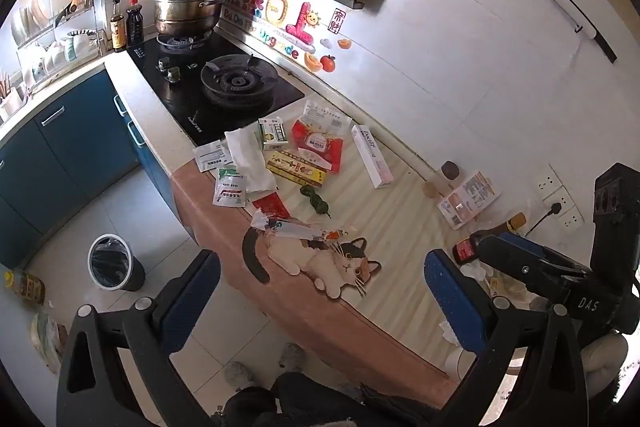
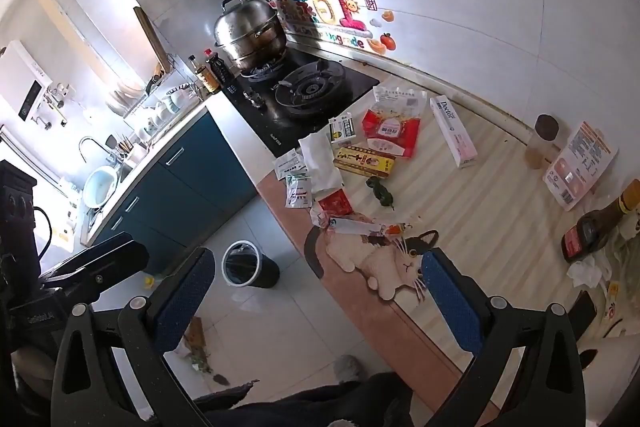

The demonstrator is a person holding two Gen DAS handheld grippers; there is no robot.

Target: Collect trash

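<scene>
Blue-padded left gripper (image 1: 320,301) hangs above the counter edge, jaws spread wide, nothing between them; right gripper (image 2: 318,303) likewise spread wide and empty, high over the same edge. Counter (image 1: 400,211) carries a striped mat with a printed cat (image 1: 340,263). Trash lies scattered on the mat beside the gas hob (image 1: 224,87): red packet (image 1: 318,143), yellow box (image 1: 296,169) touching its near side, green-and-white box (image 1: 273,134), white tissue (image 1: 250,159) between the boxes and the counter edge, two small sachets (image 1: 230,193) at the edge itself, small red wrapper (image 1: 271,206), torn long wrapper (image 1: 296,229) lying across the cat's back, dark green crumpled piece (image 1: 315,201) just beyond it. White toothpaste box (image 1: 372,155) lies apart toward the wall. Farther right, a pink-and-white carton (image 2: 580,167) leans near a brown-lidded jar (image 2: 540,143); dark sauce bottle (image 2: 592,227) lies on its side, crumpled tissue (image 2: 584,273) next to it. Black bin (image 2: 250,265) with a dark liner stands on the floor tiles, below the counter edge, well apart from the trash. Steel steamer pot (image 1: 188,3) sits on the far burner, two sauce bottles (image 1: 126,25) beside it
</scene>
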